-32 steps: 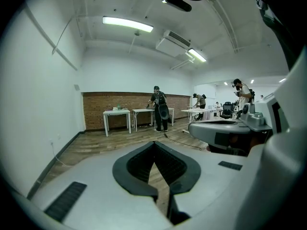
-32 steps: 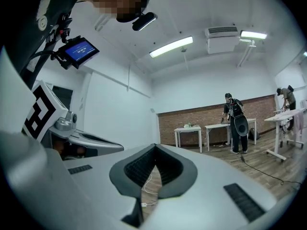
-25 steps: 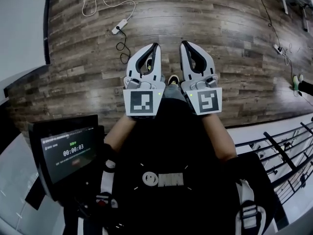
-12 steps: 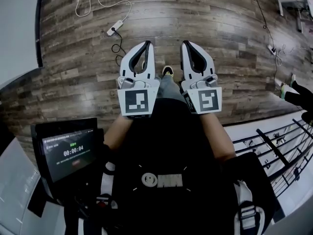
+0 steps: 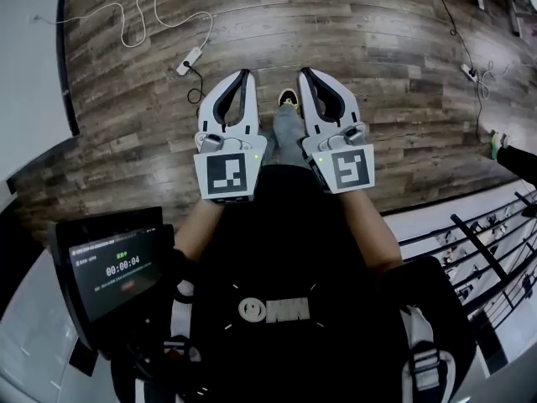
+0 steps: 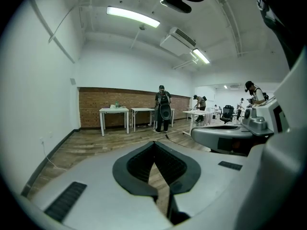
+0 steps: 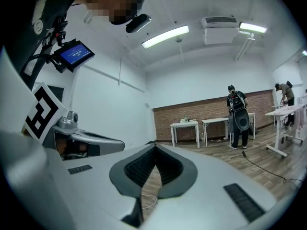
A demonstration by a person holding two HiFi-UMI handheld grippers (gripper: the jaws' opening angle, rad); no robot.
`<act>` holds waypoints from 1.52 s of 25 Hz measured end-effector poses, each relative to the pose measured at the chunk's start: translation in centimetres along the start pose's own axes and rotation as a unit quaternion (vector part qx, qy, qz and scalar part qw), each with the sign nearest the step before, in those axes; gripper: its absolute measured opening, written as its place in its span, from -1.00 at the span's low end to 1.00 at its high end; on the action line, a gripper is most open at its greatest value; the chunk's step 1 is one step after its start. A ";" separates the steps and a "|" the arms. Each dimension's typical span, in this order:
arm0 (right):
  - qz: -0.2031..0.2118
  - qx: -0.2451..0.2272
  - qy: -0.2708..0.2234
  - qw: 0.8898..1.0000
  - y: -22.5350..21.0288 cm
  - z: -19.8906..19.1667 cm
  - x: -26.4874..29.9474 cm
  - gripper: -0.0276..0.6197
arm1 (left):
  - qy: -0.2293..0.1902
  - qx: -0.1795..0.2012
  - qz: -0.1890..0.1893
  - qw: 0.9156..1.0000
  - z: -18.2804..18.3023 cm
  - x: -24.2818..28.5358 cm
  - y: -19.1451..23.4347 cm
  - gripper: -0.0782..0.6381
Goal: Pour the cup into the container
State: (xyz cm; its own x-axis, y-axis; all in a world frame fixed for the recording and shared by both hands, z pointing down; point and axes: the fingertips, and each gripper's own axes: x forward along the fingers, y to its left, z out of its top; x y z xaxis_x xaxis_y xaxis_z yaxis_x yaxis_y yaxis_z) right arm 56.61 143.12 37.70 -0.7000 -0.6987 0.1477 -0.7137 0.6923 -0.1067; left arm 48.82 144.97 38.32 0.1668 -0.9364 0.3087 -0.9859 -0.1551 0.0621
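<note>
1. Left gripper (image 5: 242, 74) and right gripper (image 5: 304, 72) were both clenched, jaws together, grasping nothing, held side by side above the wooden floor (image 5: 394, 65).
2. Cup and container appeared in no view.
3. Task was judged not started: locating, grasping and pouring all remained.

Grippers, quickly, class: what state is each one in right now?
Left gripper: closed, holding nothing.
Right gripper: closed, holding nothing.

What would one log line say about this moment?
left gripper: jaws shut, empty | right gripper: jaws shut, empty | cup, container: not in view | below: wooden floor
</note>
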 end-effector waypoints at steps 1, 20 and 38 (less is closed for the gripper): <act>0.002 -0.001 -0.003 1.000 -1.0 0.0 0.1 -0.91 | 0.002 -0.001 -0.001 1.000 0.1 0.8 -0.5 -0.77; 0.028 -0.018 -0.014 0.999 -5.2 0.7 6.4 -0.91 | 0.012 0.007 0.037 0.999 2.3 6.5 2.5 -0.77; 0.016 -0.088 0.036 0.995 -0.3 2.4 19.7 -0.91 | -0.003 -0.042 -0.011 0.999 4.4 9.3 15.8 -0.77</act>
State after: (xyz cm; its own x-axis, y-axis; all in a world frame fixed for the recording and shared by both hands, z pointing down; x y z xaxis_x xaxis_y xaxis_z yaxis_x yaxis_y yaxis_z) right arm 42.94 128.70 38.23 -0.7138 -0.6656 0.2179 -0.6709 0.7391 0.0599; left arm 34.74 132.39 38.04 0.1872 -0.9351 0.3010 -0.9779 -0.1483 0.1475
